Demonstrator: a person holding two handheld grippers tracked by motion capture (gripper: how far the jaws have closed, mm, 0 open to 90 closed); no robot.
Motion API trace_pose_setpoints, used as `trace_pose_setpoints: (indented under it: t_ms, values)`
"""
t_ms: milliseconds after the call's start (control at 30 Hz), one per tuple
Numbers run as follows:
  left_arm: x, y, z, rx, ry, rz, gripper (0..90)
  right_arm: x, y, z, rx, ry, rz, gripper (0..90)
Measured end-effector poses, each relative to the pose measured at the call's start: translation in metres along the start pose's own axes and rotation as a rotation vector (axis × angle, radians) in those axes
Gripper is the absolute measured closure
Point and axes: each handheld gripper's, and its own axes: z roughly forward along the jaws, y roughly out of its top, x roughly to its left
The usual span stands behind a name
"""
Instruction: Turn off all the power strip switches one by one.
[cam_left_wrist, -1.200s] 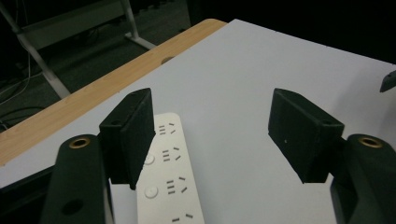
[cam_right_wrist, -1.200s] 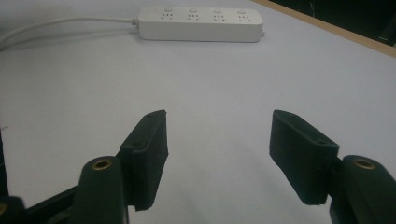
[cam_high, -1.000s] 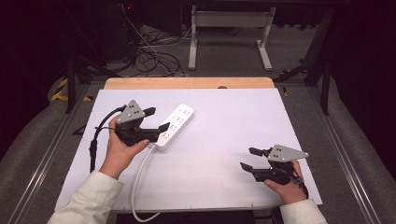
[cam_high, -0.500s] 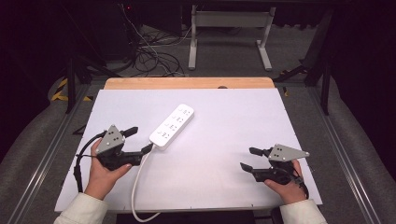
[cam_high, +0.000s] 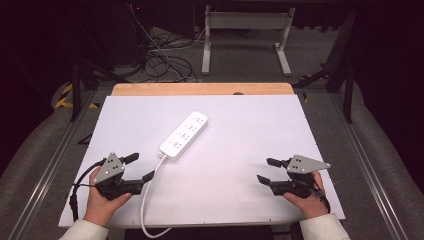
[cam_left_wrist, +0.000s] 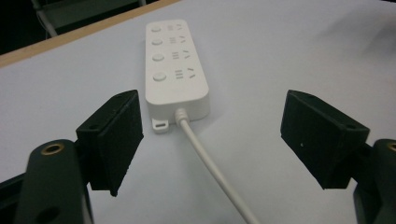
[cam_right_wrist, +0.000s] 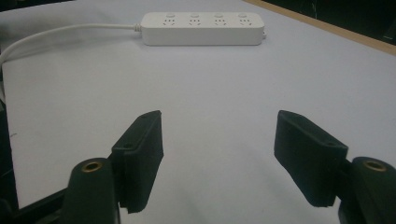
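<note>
Table (cam_high: 250, 200) topped with a white sheet, bare wood strip along the far edge. Lying flat near the middle, set diagonally: white power strip (cam_high: 184, 135) with four outlets and four buttons. White cord (cam_high: 148, 200) trailing from its near end across the sheet and over the near edge.

both forearms wear pale, off-white sleeves. each hand holds a black two-jaw tool: the left gripper (cam_high: 138, 167) and the right gripper (cam_high: 264, 170) each carry a grey three-cornered plate on top, dotted with small dark holes. a black cable loops out from behind the left one. seen from the gripper views, the jaws are blocky black pads with matte, slightly rough faces — each is fixed to a rounded black arm with a brass-coloured ringed hole, and small screw recesses mark the pads' outer sides.
</note>
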Motion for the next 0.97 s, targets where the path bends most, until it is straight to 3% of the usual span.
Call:
trace_pose_setpoints:
  t_ms: [267, 433, 533, 700, 967]
  values:
    - [-0.001, -0.018, -0.004, 0.033, 0.009, 0.003, 21.2, -0.001, 0.0, 0.0, -0.001, -0.002, 0.007, 33.5]
    - [0.003, -0.032, -0.004, 0.087, 0.003, 0.014, 20.6, -0.002, -0.001, -0.002, -0.007, -0.009, 0.01, 33.5]
    - [0.005, -0.034, -0.006, 0.095, -0.004, -0.014, 20.6, -0.001, -0.001, -0.003, -0.009, -0.006, 0.012, 33.5]
    - [0.008, -0.032, -0.003, 0.068, -0.014, -0.085, 20.6, -0.002, -0.002, -0.003, -0.008, -0.008, 0.014, 33.5]
    - [0.001, -0.028, -0.003, 0.065, 0.04, -0.009, 20.4, -0.002, -0.002, -0.002, -0.011, -0.007, 0.015, 33.5]
